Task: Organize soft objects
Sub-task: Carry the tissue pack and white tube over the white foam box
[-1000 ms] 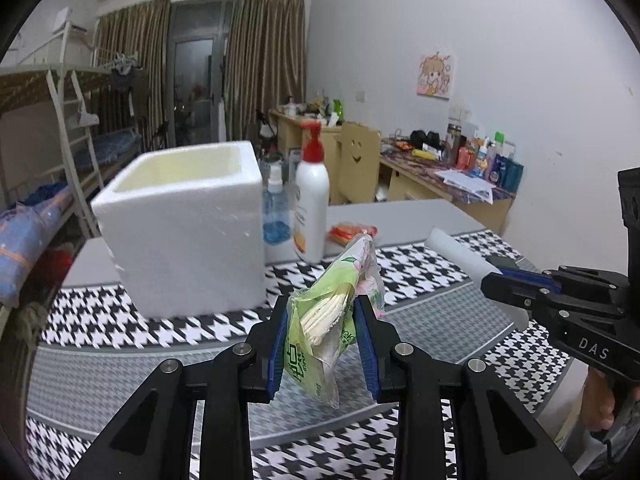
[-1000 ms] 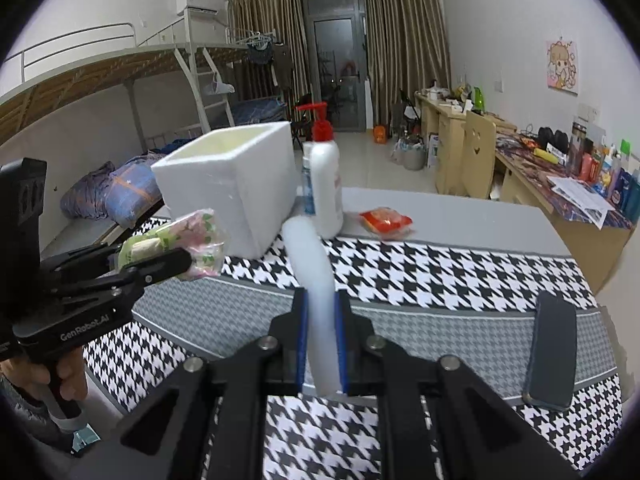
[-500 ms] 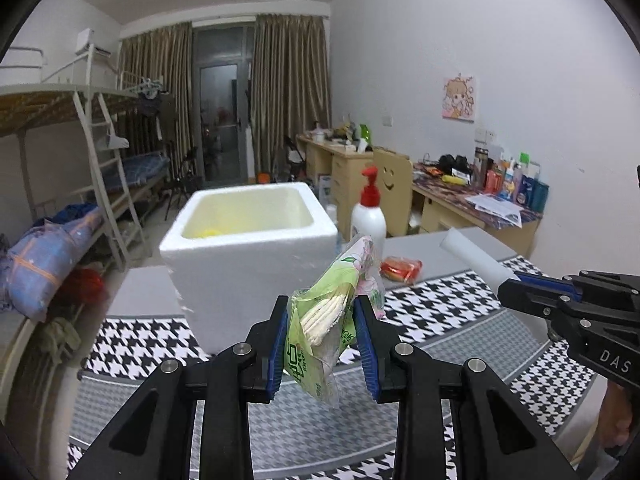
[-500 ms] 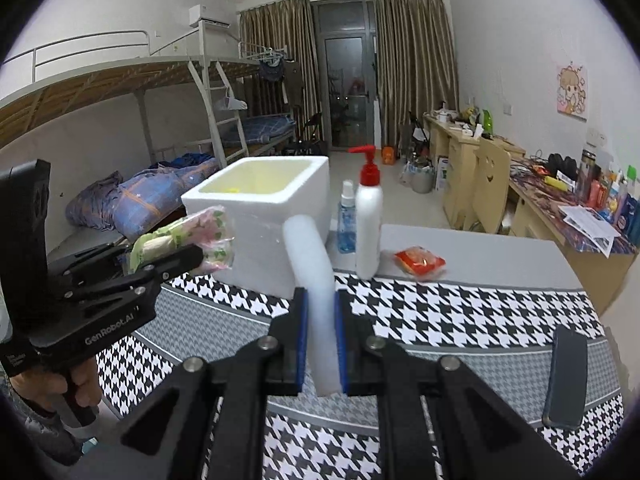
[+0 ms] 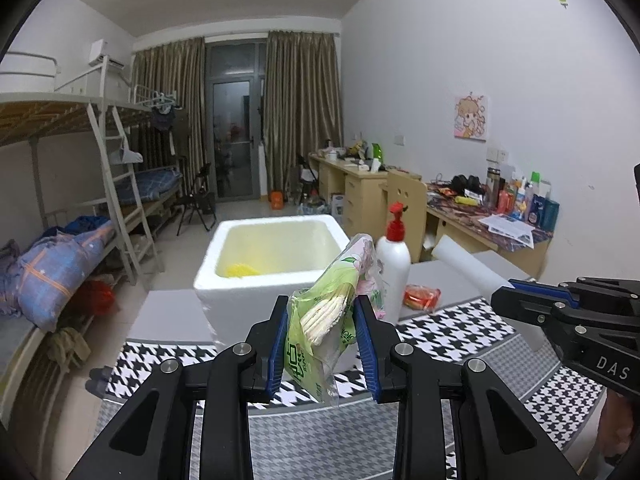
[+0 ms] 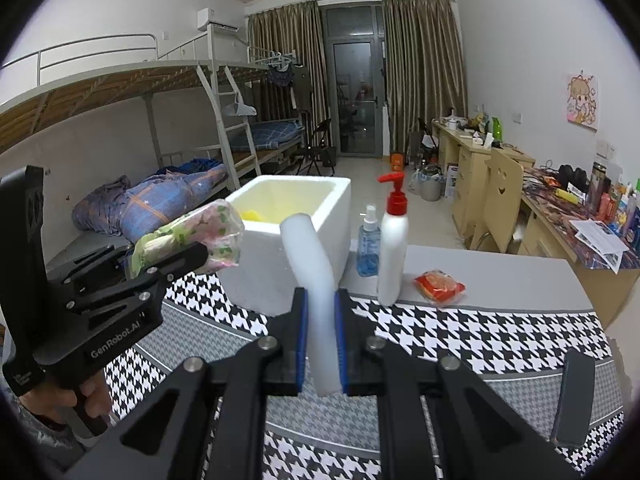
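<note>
Your left claw (image 5: 322,338) was clamped on a green packet (image 5: 326,320), its blue pads pressing the packet's sides. The packet stood up between the fingers, its flowered top leaning toward the white foam box (image 5: 272,264) behind it, its lower corner hanging below the pads. It was held clear above the tabletop (image 5: 448,336).

Your right claw (image 6: 320,340) was clamped on a white foam roll (image 6: 310,264). The roll ran up from between the pads and curved to the left, its far end in front of the box's (image 6: 288,240) near wall. Its lower end stuck out just below the pads.

From the right camera, your left claw (image 6: 188,256) sat to the left of the box with the packet (image 6: 188,236) beside the box's rim. From the left camera, your right claw (image 5: 520,300) came in from the right, the roll (image 5: 468,264) pointing up and left toward the pump bottle (image 5: 394,272).

The box stood open on the tabletop with something yellow (image 5: 240,270) at its bottom. Right of it stood the pump bottle and a small blue spray bottle (image 6: 369,246), then a red packet (image 6: 439,286) lying flat. A dark flat thing (image 6: 574,396) lay on the checked cloth (image 6: 480,340) at far right.
</note>
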A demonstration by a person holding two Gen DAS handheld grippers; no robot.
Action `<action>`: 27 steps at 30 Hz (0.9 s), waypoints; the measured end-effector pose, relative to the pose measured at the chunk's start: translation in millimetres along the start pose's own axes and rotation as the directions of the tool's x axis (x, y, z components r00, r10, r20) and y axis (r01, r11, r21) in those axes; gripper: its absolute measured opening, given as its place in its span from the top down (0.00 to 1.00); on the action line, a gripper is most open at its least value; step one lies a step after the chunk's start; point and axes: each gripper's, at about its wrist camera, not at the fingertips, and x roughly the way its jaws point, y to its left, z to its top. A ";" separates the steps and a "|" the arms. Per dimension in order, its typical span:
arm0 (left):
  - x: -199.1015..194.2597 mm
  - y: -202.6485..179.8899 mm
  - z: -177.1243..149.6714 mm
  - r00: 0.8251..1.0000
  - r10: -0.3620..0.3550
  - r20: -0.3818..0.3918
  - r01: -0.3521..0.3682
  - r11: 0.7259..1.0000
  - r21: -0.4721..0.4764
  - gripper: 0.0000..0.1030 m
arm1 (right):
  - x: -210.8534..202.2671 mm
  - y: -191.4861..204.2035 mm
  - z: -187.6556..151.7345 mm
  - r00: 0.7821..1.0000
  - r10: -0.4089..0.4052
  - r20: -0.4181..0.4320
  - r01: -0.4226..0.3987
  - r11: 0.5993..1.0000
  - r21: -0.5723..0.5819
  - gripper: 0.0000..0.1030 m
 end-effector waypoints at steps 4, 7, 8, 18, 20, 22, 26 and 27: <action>-1.2 10.0 9.9 1.000 0.017 0.020 -0.017 1.000 -0.007 0.68 | 0.3 8.8 9.3 1.000 0.003 0.017 -0.002 1.000 -0.011 0.85; -2.1 16.1 18.5 0.999 0.027 0.041 -0.026 1.000 -0.003 0.68 | 2.8 14.1 16.1 1.000 0.004 0.022 -0.004 1.000 -0.017 0.85; -1.7 18.1 21.3 0.999 0.026 0.045 -0.026 1.000 -0.006 0.68 | 4.6 16.2 19.4 1.000 0.004 0.025 -0.003 1.000 -0.021 0.85; 7.9 33.1 39.3 0.996 0.060 0.070 -0.059 0.998 -0.019 0.68 | 22.5 23.7 41.7 0.999 0.006 0.035 -0.005 0.999 -0.032 0.85; 11.5 35.8 42.3 0.995 0.067 0.070 -0.065 0.998 -0.020 0.68 | 25.9 23.6 46.1 0.999 0.009 0.035 -0.008 1.000 -0.029 0.85; 15.2 38.1 45.1 0.995 0.071 0.068 -0.070 0.997 -0.024 0.68 | 27.6 25.6 49.1 0.999 0.009 0.038 -0.008 0.999 -0.039 0.85; 22.2 40.9 50.6 0.995 0.070 0.069 -0.068 0.997 -0.034 0.68 | 32.6 25.9 56.5 0.999 0.008 0.041 -0.006 0.999 -0.041 0.85; 23.3 40.8 51.3 0.995 0.068 0.069 -0.066 0.997 -0.035 0.68 | 33.3 25.6 57.7 0.999 0.005 0.043 -0.003 0.999 -0.039 0.85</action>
